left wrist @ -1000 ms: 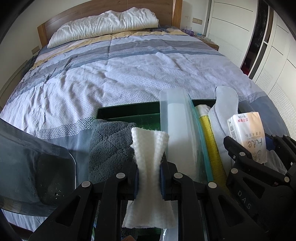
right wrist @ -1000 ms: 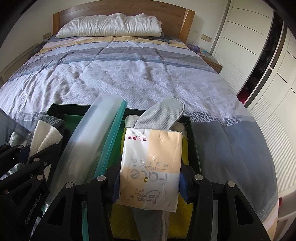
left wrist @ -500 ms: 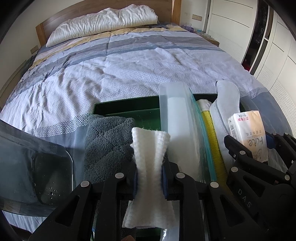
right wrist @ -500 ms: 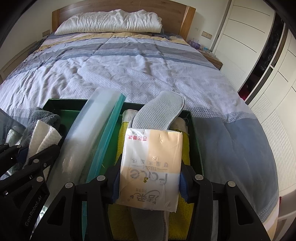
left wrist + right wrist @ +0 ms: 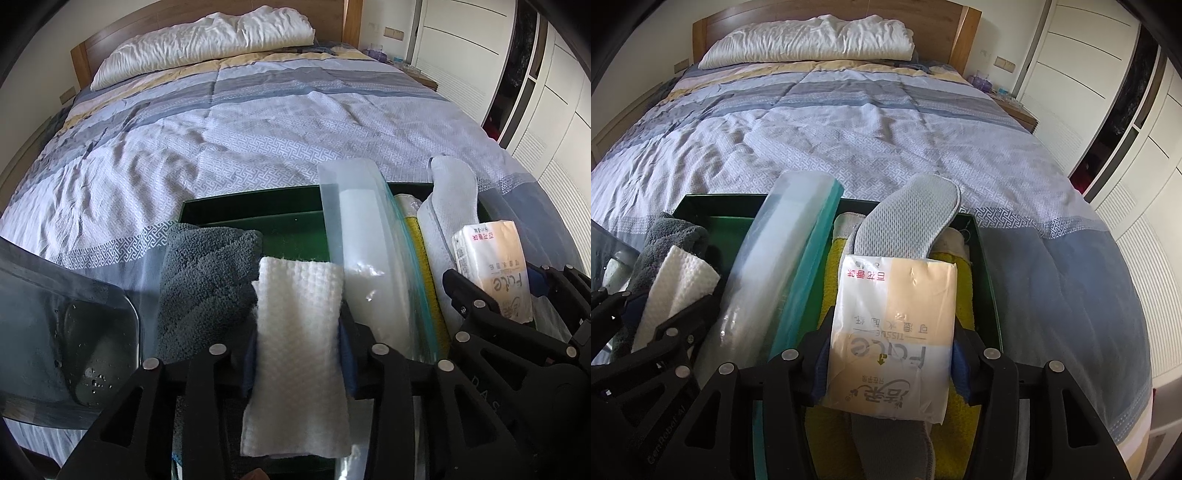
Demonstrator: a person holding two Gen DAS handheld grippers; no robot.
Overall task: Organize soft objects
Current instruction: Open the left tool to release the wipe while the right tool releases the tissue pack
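My left gripper (image 5: 298, 354) is shut on a folded white cloth (image 5: 295, 332), held over the left half of a dark green tray (image 5: 251, 206). A grey towel (image 5: 207, 273) lies just left of it. My right gripper (image 5: 890, 350) is shut on a tissue pack (image 5: 894, 325), held over a grey insole (image 5: 916, 218) and a yellow towel (image 5: 960, 435) in the tray's right half. A clear zip bag (image 5: 365, 258) stands on edge between the two halves. The tissue pack also shows in the left wrist view (image 5: 491, 266).
The tray sits at the foot of a bed with a striped blue-grey quilt (image 5: 849, 129) and a white pillow (image 5: 812, 40). A clear plastic lid (image 5: 55, 314) lies at the left. White wardrobe doors (image 5: 1126, 110) stand at the right.
Both grippers have risen and tilted slightly with their loads. The bed and tray sit lower in both views. Both holds are unchanged.
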